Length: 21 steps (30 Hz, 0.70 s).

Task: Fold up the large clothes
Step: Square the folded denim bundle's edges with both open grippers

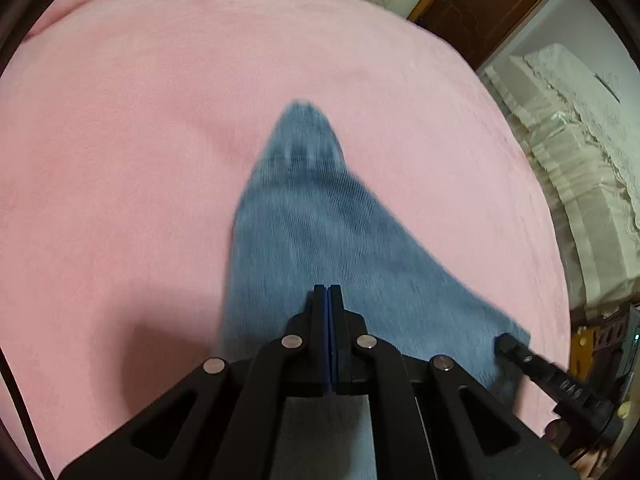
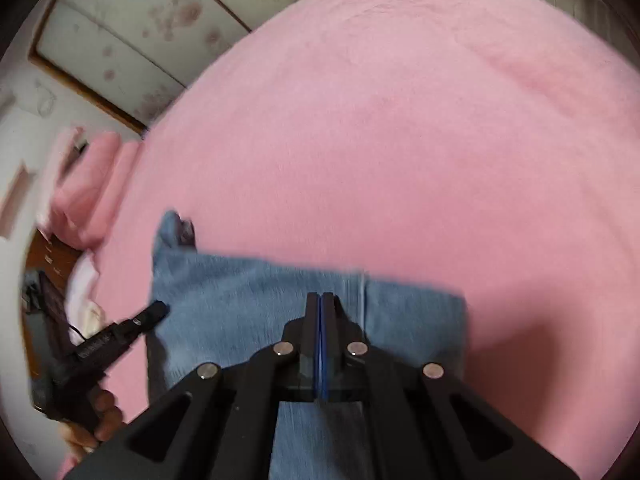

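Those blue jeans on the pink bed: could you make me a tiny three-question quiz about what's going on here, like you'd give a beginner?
1. True or false: the jeans are lifted off the pink blanket, not lying flat.
2. Multiple choice: how do the fingers of the left gripper stand? A) wide apart B) pressed together C) out of view
3. Fill in: in the right wrist view, the right gripper sits over the denim, and the other gripper enters from the ____ side of the picture.

Key
1. True; the cloth hangs as a taut sheet toward the camera.
2. B
3. Left
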Motion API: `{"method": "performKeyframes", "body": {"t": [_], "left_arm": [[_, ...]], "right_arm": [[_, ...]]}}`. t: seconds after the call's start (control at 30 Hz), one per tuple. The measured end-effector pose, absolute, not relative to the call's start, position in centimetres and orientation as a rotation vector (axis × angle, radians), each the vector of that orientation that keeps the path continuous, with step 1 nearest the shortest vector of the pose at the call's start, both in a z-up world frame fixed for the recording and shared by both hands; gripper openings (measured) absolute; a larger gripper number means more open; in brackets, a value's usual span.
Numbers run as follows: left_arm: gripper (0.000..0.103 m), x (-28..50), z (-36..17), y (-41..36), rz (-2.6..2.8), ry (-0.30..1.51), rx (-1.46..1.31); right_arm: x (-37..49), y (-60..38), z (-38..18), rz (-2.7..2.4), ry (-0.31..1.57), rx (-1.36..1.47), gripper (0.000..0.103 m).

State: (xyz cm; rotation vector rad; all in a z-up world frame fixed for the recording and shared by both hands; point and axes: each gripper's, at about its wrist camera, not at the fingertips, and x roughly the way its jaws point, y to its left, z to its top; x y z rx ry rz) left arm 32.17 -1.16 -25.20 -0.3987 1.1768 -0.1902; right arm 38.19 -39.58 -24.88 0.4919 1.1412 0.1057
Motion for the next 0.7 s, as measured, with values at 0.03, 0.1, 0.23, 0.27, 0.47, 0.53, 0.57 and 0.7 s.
{"method": "performKeyframes", "body": {"t": [0.03,0.1,0.23,0.27,0.47,0.53,0.57,0.7], "left_arm": [[0.001,31.5,-24.9,-1.2,-0.189,1.18,-0.393],[0.001,29.1,-24.5,-1.6,-0.202,1.191,-0.361],[0.001,22.7,-24.6,-1.1,-0.229,1.273,-0.374],[0.001,20.9,-24.8,-1.1,-0.241,1.313,-0.394],[0.001,13.8,-23.7,-2.3,-0.212,1.361,-0.254],[0.001,12.8,-22.8,-2.7,-0.169,1.353,-0.217],[0.001,12.2,-22.4,-2.6,-0.151,1.352,-0.2],[0.001,11.1,-20.2,-4.2,-0.038,1.37,-0.071]], "right_arm": [[37.3,-40.0,-25.0,0.111,1.165,0.458,0.0],[35.2,-38.4,-25.7,0.137,1.215,0.42,0.0],[28.7,-37.6,-27.1,0.151,1.288,0.456,0.0],[26.8,-37.8,-27.2,0.149,1.293,0.474,0.0],[21.0,-38.0,-26.8,0.106,1.381,0.467,0.0],[20.0,-38.1,-26.5,0.097,1.401,0.464,0.0],[19.8,-38.1,-26.2,0.094,1.411,0.455,0.0],[18.9,-37.9,-24.1,0.082,1.453,0.388,0.003]]}}
